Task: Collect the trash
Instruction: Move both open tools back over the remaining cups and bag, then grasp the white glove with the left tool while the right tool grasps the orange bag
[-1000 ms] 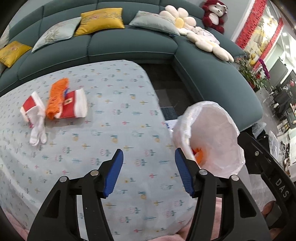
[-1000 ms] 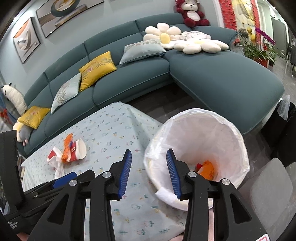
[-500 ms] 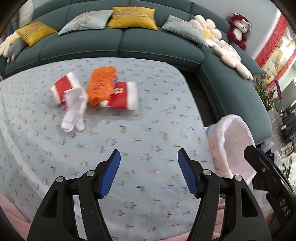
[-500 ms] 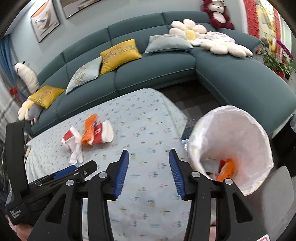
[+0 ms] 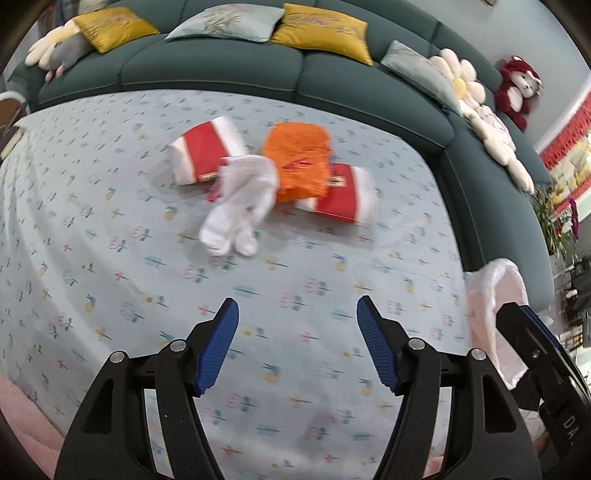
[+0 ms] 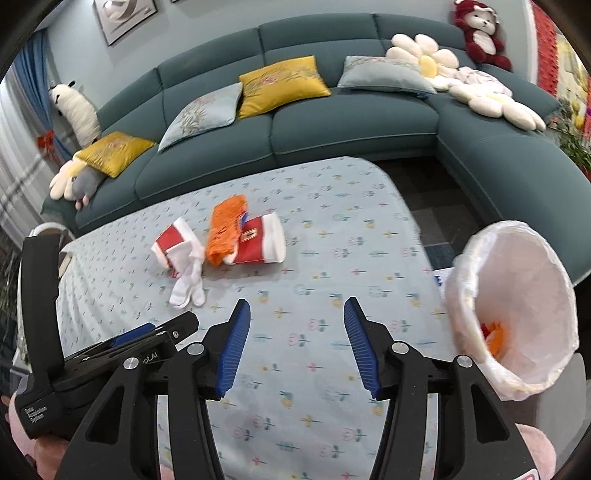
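Note:
Trash lies in a heap on the flowered tablecloth (image 5: 110, 280): a crumpled white tissue (image 5: 240, 206), an orange wrapper (image 5: 299, 162) and two red-and-white paper cups (image 5: 207, 151) (image 5: 340, 195). The heap also shows in the right wrist view: tissue (image 6: 188, 273), wrapper (image 6: 223, 229), cup (image 6: 262, 243). My left gripper (image 5: 297, 343) is open and empty, short of the heap. My right gripper (image 6: 295, 350) is open and empty. A white-lined trash bin (image 6: 517, 306) with orange trash inside stands off the table's right edge.
A teal sectional sofa (image 6: 332, 125) with yellow and grey cushions wraps the table's far and right sides. A red plush bear (image 6: 480, 33) and flower cushions sit on it. The bin's liner (image 5: 495, 295) shows at the left wrist view's right edge.
Both grippers have swung left, away from the bin and toward the heap. The heap is now centred and closer in the left wrist view. Both stay open.

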Available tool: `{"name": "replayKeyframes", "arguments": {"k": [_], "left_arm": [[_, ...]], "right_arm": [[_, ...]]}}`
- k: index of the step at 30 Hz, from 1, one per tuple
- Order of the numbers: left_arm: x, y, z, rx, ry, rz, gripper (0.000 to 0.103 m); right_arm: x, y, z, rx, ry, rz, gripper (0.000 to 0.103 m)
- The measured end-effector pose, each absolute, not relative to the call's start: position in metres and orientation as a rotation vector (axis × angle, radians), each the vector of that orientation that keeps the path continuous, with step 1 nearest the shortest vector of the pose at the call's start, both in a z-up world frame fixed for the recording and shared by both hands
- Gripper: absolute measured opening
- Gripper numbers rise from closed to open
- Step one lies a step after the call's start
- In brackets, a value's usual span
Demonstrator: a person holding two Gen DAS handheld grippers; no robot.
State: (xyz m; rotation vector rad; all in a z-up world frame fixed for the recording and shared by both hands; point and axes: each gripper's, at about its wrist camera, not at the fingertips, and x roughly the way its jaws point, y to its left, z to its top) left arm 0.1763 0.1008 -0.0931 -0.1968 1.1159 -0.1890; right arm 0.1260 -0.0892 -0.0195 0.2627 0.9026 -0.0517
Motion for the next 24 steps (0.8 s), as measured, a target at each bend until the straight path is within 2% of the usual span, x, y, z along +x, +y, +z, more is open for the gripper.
{"name": "replayKeyframes", "arguments": {"k": [12,24], "left_arm": [[0.240,0.153,-0.123,-0.258,1.152,-0.118,0.063],[0.289,0.153,-0.158,-0.274,1.225,-0.171,0.062]], "right_arm": [[0.215,-0.043,-0.052,0.244,0.971,0.011,0.052],[0.306,-0.020,-0.099,0.253,1.048,0.017,0.052]]}}
